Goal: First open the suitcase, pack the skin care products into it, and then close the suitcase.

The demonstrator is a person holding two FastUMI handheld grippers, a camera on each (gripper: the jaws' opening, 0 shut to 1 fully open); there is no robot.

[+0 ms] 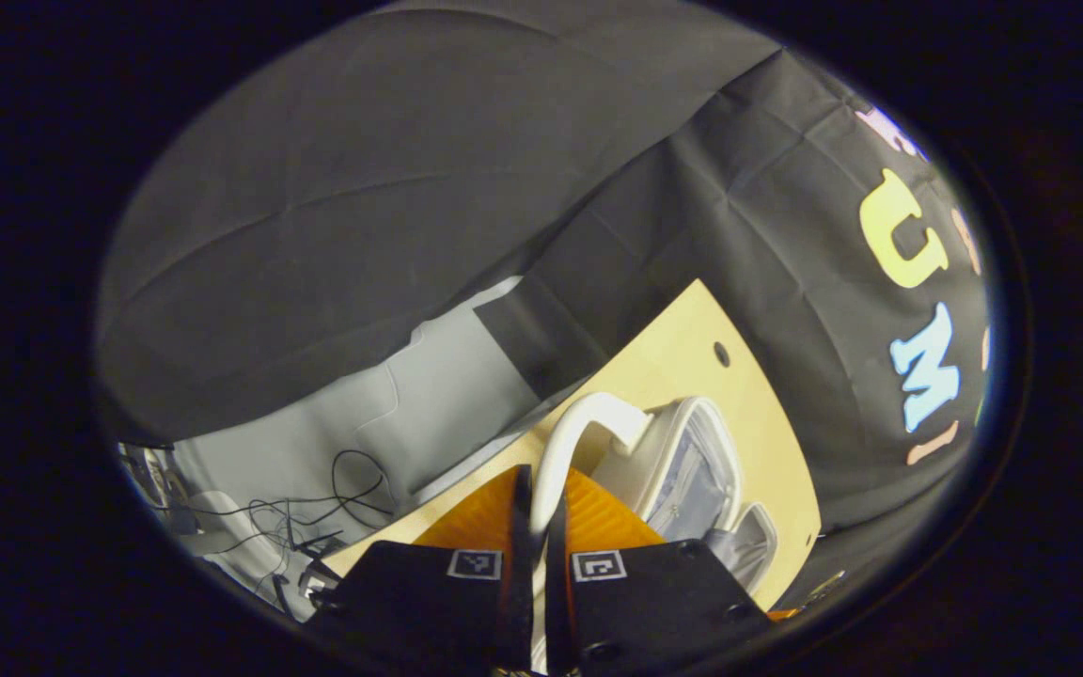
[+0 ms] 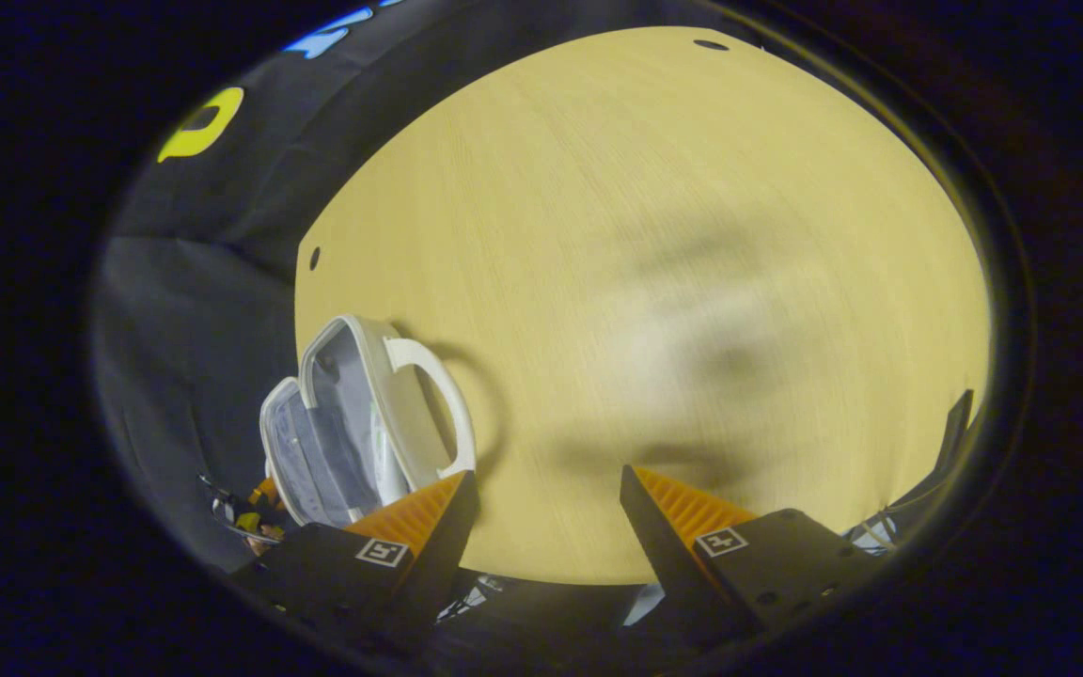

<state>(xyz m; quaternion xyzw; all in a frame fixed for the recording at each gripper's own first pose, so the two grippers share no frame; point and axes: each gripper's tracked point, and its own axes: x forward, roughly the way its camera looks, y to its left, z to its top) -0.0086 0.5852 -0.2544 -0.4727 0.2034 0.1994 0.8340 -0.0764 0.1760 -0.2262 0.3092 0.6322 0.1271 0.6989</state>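
A small white suitcase [image 1: 682, 461] with a clear panel lies on the light wooden table [image 1: 682, 348], its lid raised a little. Its curved white handle [image 1: 579, 423] runs down between the fingers of my left gripper [image 1: 539, 508], which is shut on it. In the right gripper view the same suitcase [image 2: 335, 423] lies at the left, its two shells slightly apart and its handle [image 2: 433, 404] pointing towards the table's middle. My right gripper [image 2: 546, 498] is open over the bare table [image 2: 645, 235], just right of the suitcase, with nothing between its fingers.
Black cloth walls stand behind the table. In the left gripper view, the grey floor [image 1: 410, 414] with loose cables [image 1: 316, 508] lies beyond the table's edge. A small round hole [image 1: 721, 354] marks the tabletop near its far edge.
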